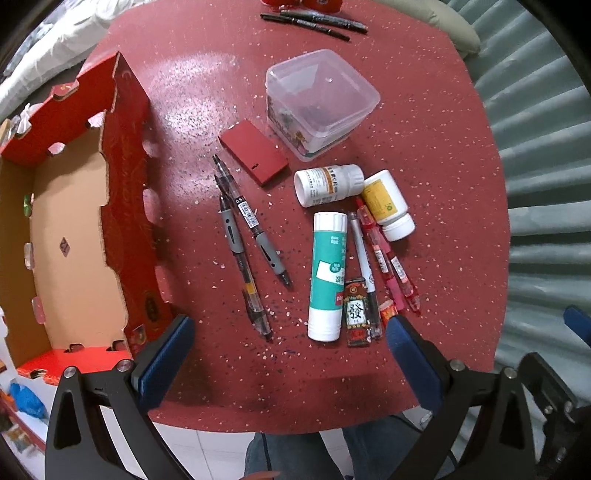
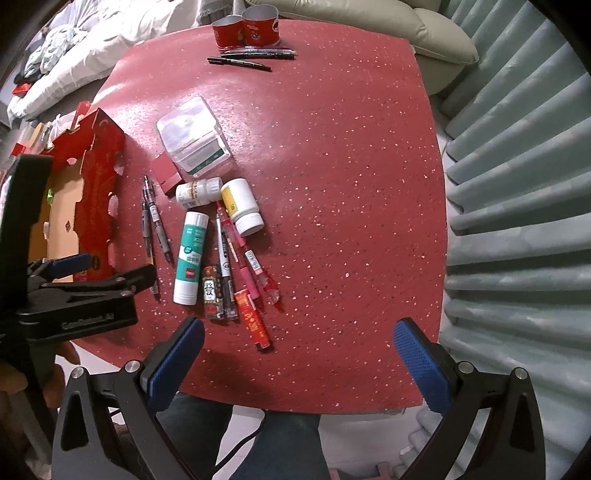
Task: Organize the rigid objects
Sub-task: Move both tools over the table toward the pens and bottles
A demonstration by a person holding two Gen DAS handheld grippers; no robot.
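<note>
On the red table (image 1: 424,122) lie a white-and-green glue stick (image 1: 327,275), two white pill bottles (image 1: 328,184) (image 1: 388,205), two grey-grip pens (image 1: 255,229), red pens (image 1: 388,258), a small dark box with a Chinese character (image 1: 357,314), a flat red box (image 1: 253,152) and a clear plastic tub (image 1: 321,101). The open red cardboard box (image 1: 70,236) stands at the left. My left gripper (image 1: 290,347) is open and empty, above the near table edge, just short of the glue stick. My right gripper (image 2: 299,350) is open and empty over the near edge; the glue stick (image 2: 191,258) lies ahead to its left.
Black pens (image 1: 314,22) lie at the table's far edge beside two red cans (image 2: 245,29). A red lighter-like stick (image 2: 253,319) lies nearest the right gripper. A grey-green curtain (image 2: 517,184) hangs on the right, a sofa (image 2: 369,18) behind. The left gripper's body (image 2: 74,291) shows at left.
</note>
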